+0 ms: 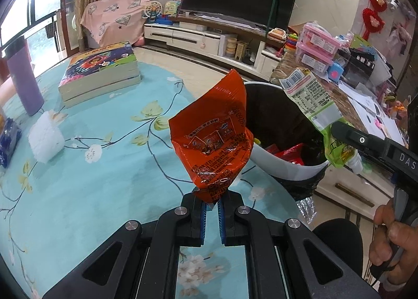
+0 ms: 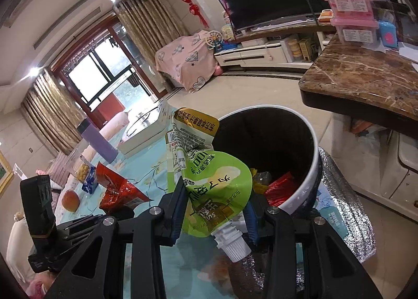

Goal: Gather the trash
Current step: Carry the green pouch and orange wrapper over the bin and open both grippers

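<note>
left gripper point(image 1: 212, 201) pinching orange wrapper point(image 1: 211, 137) | right gripper point(image 2: 216, 210) clamping green pouch point(image 2: 209, 168) | risk: early release beside bin point(image 2: 308, 168) at frame centre drops trash outside

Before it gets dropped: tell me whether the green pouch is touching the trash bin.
Cannot tell. In the right wrist view the green pouch, held in the right tongs, overlaps the trash bin rim, with no contact or gap visible.

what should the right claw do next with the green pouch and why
Probably carry the right claw a little forward over the bin and open: it grips the green pouch beside the rim, not yet above the opening.
</note>
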The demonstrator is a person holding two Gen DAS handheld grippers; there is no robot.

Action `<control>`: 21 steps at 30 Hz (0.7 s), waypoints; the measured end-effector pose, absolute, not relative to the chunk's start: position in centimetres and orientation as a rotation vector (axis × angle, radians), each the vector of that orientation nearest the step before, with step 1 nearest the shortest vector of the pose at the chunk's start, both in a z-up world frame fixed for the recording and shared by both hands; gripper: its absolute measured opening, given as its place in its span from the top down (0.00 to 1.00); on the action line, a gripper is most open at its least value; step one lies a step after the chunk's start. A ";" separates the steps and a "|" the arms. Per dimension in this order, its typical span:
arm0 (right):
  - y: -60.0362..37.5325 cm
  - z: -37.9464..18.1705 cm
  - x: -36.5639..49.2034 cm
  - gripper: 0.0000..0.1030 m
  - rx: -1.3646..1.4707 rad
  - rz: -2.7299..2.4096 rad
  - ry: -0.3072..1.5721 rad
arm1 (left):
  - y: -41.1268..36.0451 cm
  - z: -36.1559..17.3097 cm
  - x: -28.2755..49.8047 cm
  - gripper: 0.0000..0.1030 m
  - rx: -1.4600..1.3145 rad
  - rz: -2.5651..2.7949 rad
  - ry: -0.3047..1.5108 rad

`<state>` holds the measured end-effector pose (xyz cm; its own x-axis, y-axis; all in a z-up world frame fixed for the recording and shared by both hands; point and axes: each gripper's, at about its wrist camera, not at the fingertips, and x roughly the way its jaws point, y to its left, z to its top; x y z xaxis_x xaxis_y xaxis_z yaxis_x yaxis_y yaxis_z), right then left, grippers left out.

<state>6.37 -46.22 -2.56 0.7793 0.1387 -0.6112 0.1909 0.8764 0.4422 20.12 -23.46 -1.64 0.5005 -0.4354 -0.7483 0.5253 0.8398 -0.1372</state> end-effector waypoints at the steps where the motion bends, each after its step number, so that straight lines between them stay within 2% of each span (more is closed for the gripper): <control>1: -46.4 -2.6 6.3 0.62 0.514 -0.032 0.683 | -23.6 -1.7 20.2 0.94 0.116 -0.584 0.871; 21: -48.4 -2.5 5.3 0.62 0.532 -0.080 0.675 | -26.3 -1.6 20.9 0.94 0.148 -0.641 0.870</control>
<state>5.26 -48.37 -2.55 0.7831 0.0985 -0.6141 0.2387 0.8641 0.4431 20.86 -26.26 -1.64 0.4719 -0.4629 -0.7503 0.5792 0.8044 -0.1319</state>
